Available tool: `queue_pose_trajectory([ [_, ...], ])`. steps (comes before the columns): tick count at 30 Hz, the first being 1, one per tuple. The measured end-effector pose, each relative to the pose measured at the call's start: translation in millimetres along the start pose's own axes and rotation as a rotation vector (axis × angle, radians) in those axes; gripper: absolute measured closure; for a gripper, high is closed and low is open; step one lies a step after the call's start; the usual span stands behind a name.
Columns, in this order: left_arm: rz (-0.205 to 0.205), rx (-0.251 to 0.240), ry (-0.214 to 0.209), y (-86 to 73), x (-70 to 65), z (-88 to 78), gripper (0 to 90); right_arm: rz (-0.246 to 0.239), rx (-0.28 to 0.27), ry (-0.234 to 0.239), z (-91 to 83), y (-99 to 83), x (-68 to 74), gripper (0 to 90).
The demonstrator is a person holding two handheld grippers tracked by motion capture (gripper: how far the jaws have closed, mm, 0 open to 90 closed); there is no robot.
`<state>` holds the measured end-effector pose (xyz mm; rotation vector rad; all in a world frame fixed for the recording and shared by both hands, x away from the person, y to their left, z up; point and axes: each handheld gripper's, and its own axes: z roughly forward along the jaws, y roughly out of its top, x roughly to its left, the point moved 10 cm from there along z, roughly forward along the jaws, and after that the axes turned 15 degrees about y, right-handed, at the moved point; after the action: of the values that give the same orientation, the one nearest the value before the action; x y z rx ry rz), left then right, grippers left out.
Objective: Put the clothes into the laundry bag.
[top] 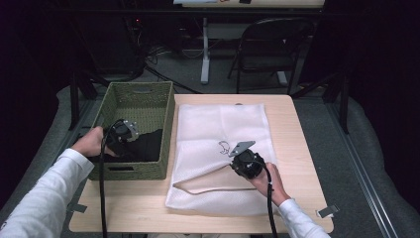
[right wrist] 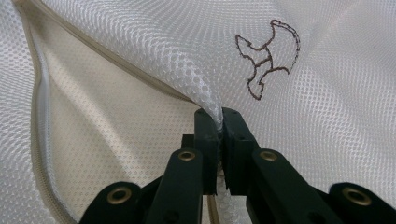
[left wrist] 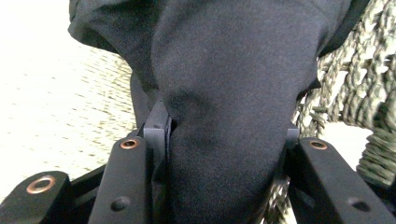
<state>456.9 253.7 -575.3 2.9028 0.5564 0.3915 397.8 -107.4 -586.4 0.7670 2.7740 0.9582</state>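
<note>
Both grippers grip: right gripper (right wrist: 219, 140) pinches the mesh bag's (top: 223, 124) near open edge mid-table; left gripper (left wrist: 219, 140) clamps black cloth (left wrist: 224, 84) inside the left basket (top: 168, 124).

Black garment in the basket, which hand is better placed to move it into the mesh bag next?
Left. The left gripper is clamped on the black garment over the basket, while the right gripper pinches the mesh bag, probably holding it open.

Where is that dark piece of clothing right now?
In the high view the dark garment lies in the green woven basket at the table's left side, beside the white mesh bag; the left claw grips a fold of it.
</note>
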Motion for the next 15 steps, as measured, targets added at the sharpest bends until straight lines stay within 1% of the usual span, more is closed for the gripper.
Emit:
queue_pose_trajectory([
  [1, -0.003, 0.005, 0.003, 0.4, 0.3, -2.3, 55.8, 0.004, 0.000, 0.002, 0.1, -0.1, 0.0, 86.5],
  [2, 0.004, 0.006, 0.009, 1.0, 0.3, -4.5, 55.8, 0.010, -0.004, 0.006, 0.0, 0.0, 0.0, 86.5],
  [5, 0.006, 0.003, 0.019, 3.0, 0.6, -10.9, 55.9, 0.011, -0.004, 0.004, -0.6, -0.2, -0.4, 86.5],
  [7, -0.002, 0.004, 0.014, 3.3, 1.1, -15.4, 55.9, 0.013, -0.004, 0.003, -0.9, 0.0, -0.2, 86.5],
  [8, -0.012, -0.001, 0.008, 3.8, 1.1, -18.1, 55.9, 0.012, -0.004, 0.003, -0.9, 0.1, -0.1, 86.6],
  [11, -0.019, 0.001, 0.015, 4.3, 2.9, -23.7, 56.0, 0.009, -0.003, 0.001, -1.0, 0.1, -0.1, 86.6],
  [12, -0.029, -0.008, 0.016, 5.5, 3.3, -26.2, 56.1, 0.009, -0.002, 0.001, -0.8, 0.0, -0.2, 86.6],
  [13, -0.025, -0.008, 0.018, 5.9, 3.6, -28.4, 56.1, 0.013, -0.004, 0.004, -0.9, 0.0, -0.1, 86.5],
  [14, -0.016, -0.014, 0.040, 7.0, 5.2, -31.3, 56.1, 0.013, -0.002, 0.005, -0.7, -0.2, -0.1, 86.5],
  [15, -0.025, -0.021, 0.050, 8.3, 5.7, -34.2, 56.2, 0.011, 0.000, 0.005, -0.5, -0.4, -0.1, 86.5],
])
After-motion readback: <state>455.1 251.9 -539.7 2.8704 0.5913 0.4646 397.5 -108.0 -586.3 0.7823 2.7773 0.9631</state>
